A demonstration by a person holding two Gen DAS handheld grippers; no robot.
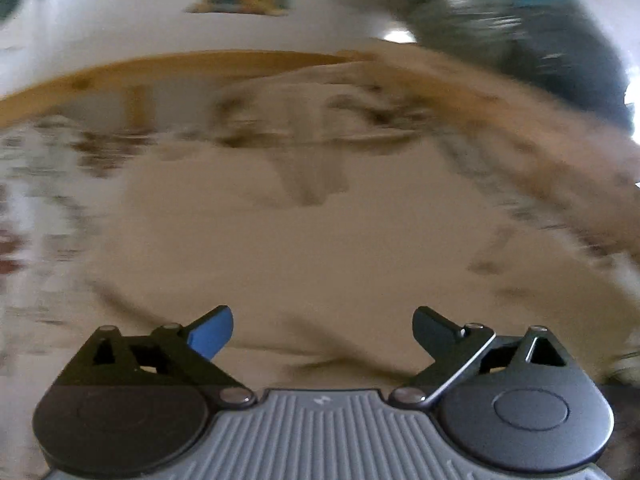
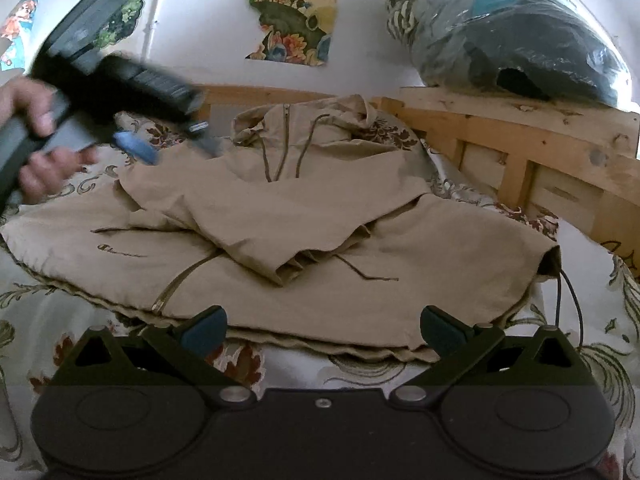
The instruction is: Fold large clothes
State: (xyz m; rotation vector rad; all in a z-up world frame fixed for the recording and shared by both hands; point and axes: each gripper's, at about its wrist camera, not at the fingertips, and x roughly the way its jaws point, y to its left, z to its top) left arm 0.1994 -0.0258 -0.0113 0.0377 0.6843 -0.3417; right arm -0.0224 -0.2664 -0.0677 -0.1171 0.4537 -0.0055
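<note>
A beige hooded zip jacket (image 2: 280,220) lies spread on a floral bedsheet (image 2: 48,320), a sleeve folded across its middle, hood toward the wall. My right gripper (image 2: 322,330) is open and empty, just in front of the jacket's near hem. My left gripper (image 2: 168,146), held in a hand, is blurred above the jacket's left shoulder, with its jaws apart and nothing in them. In the left wrist view the left gripper (image 1: 322,332) is open over the blurred beige jacket (image 1: 300,248).
A wooden bed frame (image 2: 520,136) runs along the back and right. A clear plastic bag of dark clothes (image 2: 512,32) sits on the frame at the upper right. Pictures (image 2: 296,12) hang on the white wall.
</note>
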